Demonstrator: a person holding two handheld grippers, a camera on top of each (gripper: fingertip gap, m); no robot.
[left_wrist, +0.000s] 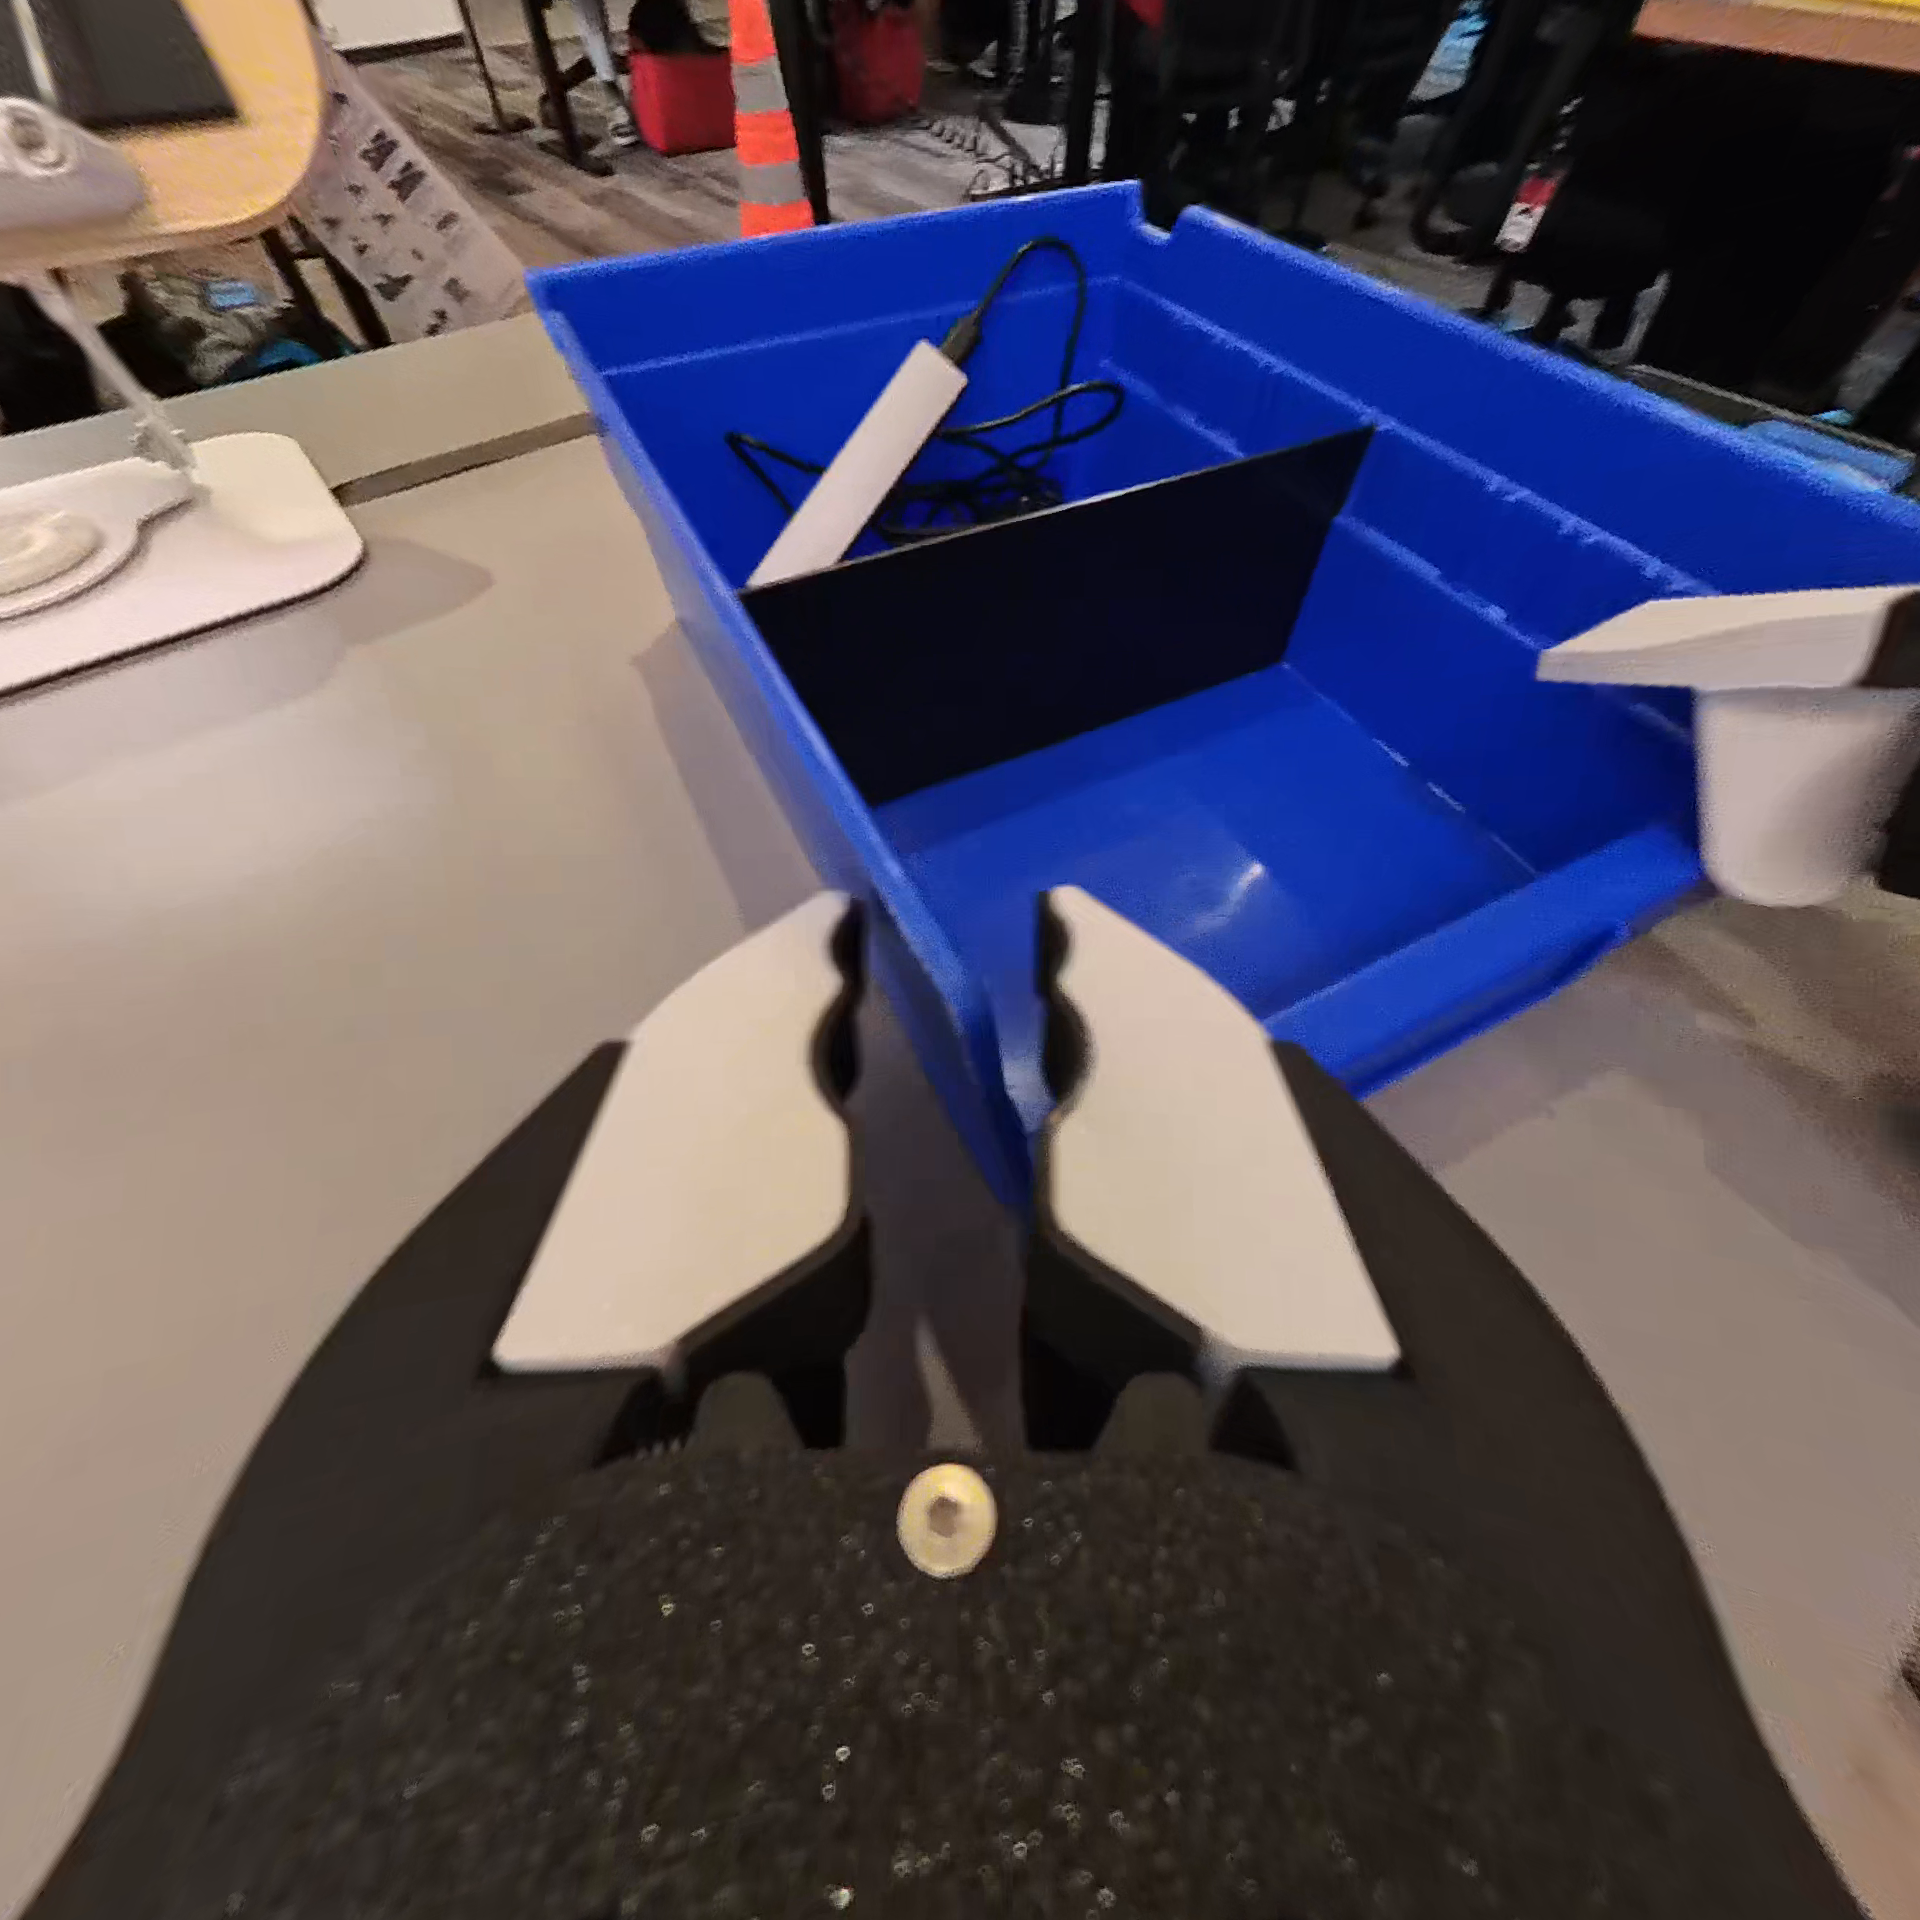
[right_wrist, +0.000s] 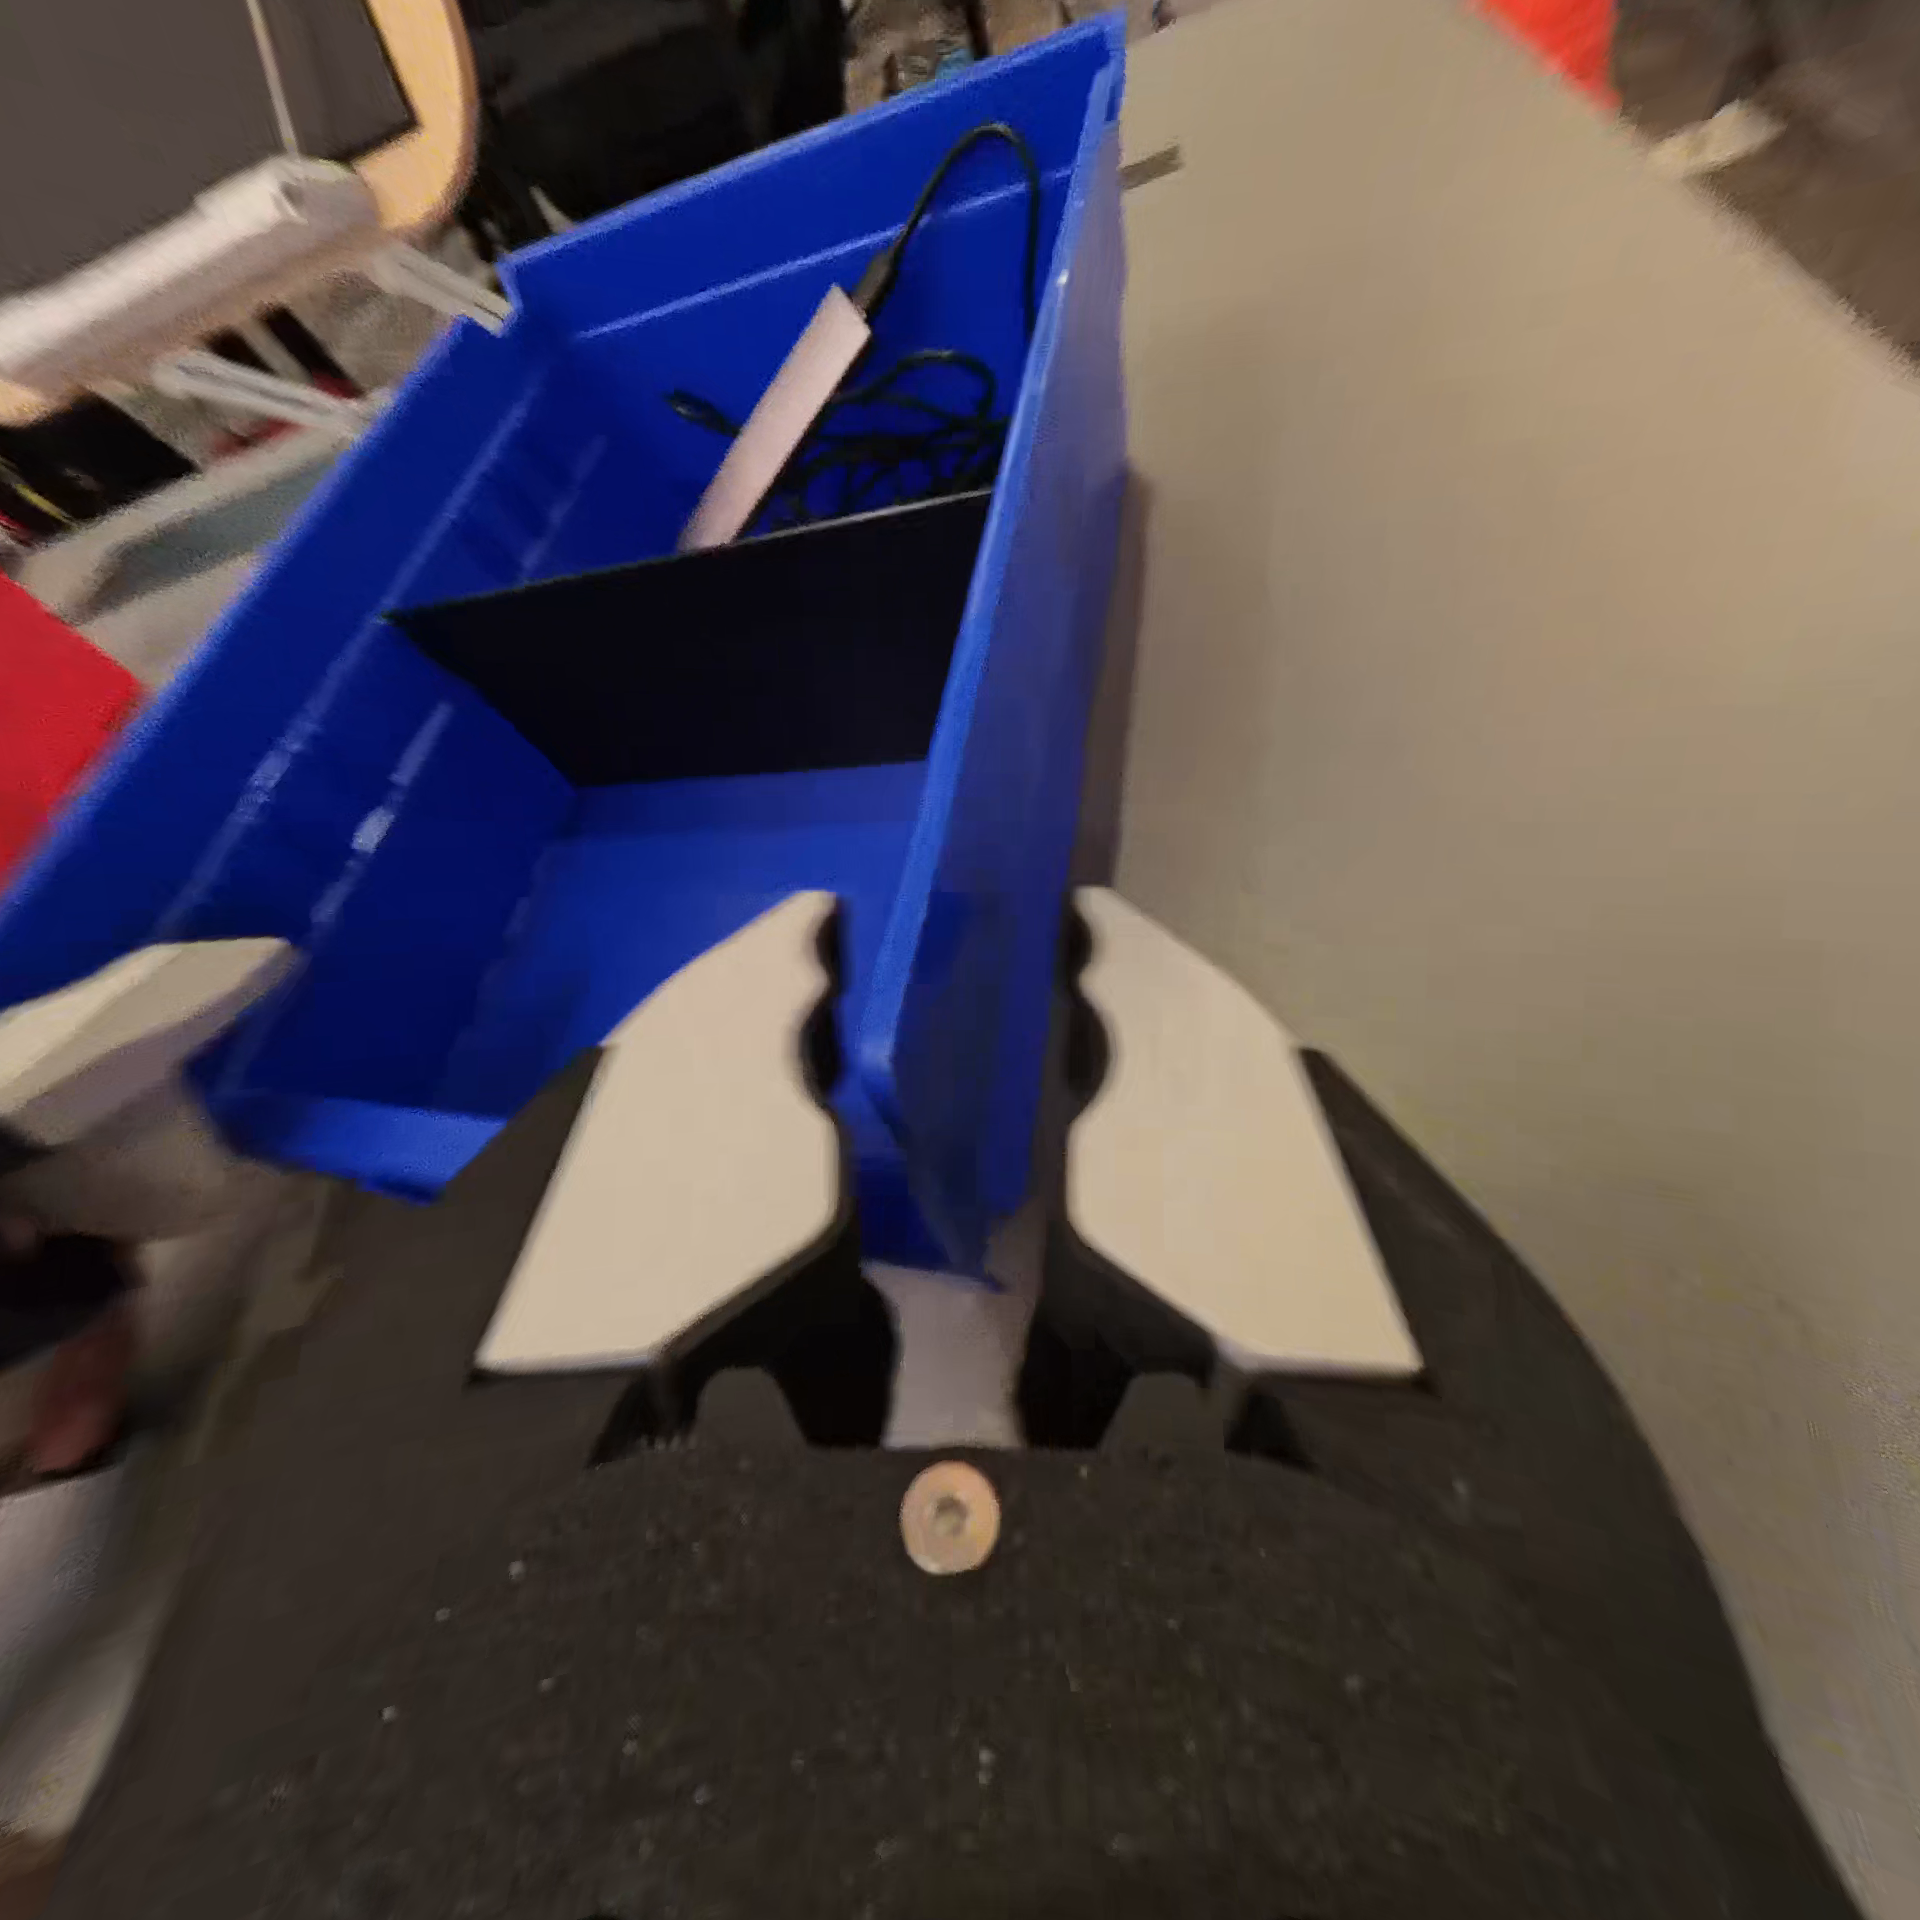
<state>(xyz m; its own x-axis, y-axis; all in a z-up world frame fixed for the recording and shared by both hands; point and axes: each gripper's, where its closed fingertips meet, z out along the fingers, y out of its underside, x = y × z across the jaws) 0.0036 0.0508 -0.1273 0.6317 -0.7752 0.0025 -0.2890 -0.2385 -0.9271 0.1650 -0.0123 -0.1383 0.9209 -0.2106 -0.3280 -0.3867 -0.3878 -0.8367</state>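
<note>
Now | both tongs (left_wrist: 948, 914) (right_wrist: 951, 914) clamp blue bin (left_wrist: 1351, 1008) walls | left view only: lamp base (left_wrist: 208, 540)

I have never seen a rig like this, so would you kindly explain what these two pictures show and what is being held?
There is no robot arm here: a person carries a hand-held gripper in each hand, and a camera on each looks forward along its two white fingers.

The left wrist view shows the left hand-held gripper straddling the left side wall of a blue bin. The right wrist view shows the right hand-held gripper straddling the opposite wall. Both seem closed on the walls, though blur hides the contact.

The bin sits on a grey table. A dark divider splits it. The far compartment holds a white bar-shaped device with a tangled black cable; nothing shows in the near compartment. A white stand base lies to the left.
</note>
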